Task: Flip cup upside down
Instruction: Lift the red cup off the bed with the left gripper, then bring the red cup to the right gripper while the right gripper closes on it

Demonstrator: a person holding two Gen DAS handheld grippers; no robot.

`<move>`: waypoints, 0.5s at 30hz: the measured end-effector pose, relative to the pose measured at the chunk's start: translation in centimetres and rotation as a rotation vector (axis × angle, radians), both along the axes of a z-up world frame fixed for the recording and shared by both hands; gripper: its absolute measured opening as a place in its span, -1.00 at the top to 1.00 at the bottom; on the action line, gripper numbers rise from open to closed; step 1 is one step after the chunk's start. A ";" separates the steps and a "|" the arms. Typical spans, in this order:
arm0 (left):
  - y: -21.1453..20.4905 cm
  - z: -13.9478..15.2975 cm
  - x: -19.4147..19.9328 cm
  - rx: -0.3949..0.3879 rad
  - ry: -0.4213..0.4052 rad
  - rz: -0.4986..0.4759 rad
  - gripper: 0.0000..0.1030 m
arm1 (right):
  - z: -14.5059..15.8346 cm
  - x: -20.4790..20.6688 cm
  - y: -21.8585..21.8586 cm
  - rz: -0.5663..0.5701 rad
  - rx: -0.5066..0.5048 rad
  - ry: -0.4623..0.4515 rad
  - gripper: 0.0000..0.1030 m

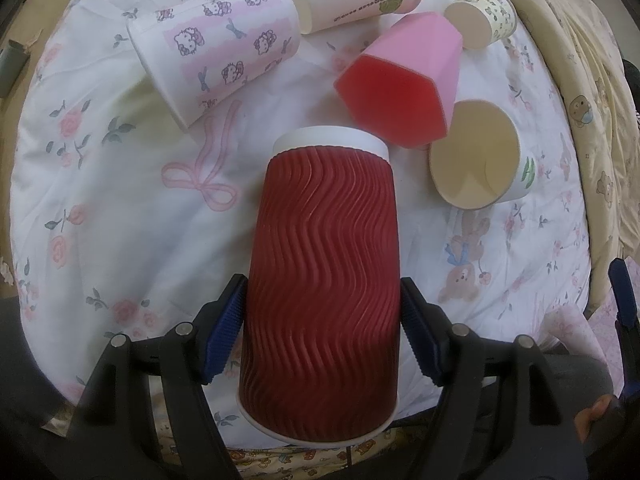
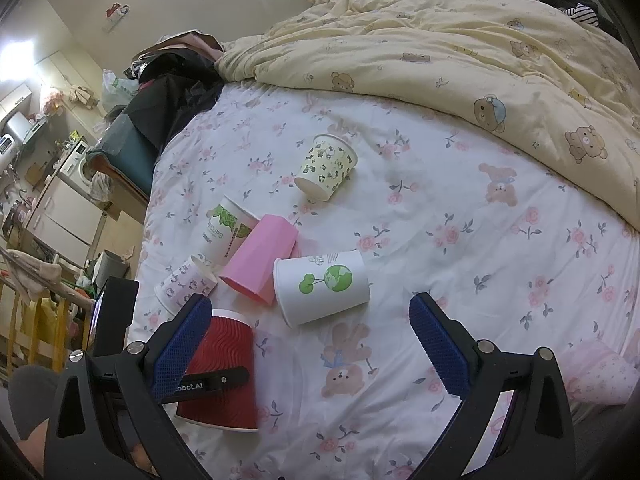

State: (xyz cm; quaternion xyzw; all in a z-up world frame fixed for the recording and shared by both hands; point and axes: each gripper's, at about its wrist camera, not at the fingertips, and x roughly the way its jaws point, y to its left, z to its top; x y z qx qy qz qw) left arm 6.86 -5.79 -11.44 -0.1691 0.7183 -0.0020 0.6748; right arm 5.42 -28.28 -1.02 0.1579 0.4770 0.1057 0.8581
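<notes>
Red ripple cup (image 1: pixel 320 280), rim down on the bedspread (image 1: pixel 120 200), long axis upright between the left gripper (image 1: pixel 322 328) pads pinching it; right gripper (image 2: pixel 310 344) spread, empty.

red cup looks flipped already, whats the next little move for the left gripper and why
Probably open the left gripper and back it off. The red cup stands rim-down on the bedsheet, narrow base up, and looks upright in the right wrist view, so the flip appears done. Both pads sit against its sides; release gently, since the soft bed may let it tip. The right gripper is open, holding nothing.
</notes>
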 end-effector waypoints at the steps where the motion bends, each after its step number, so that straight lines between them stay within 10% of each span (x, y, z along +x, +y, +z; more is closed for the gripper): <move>1: 0.0 0.0 0.0 0.001 0.001 -0.001 -0.40 | 0.0 0.0 0.0 0.000 0.000 0.000 -0.96; 15: -0.8 4.8 -0.7 0.067 -0.143 -0.122 -0.80 | -0.1 0.0 0.2 0.006 -0.007 0.003 -0.96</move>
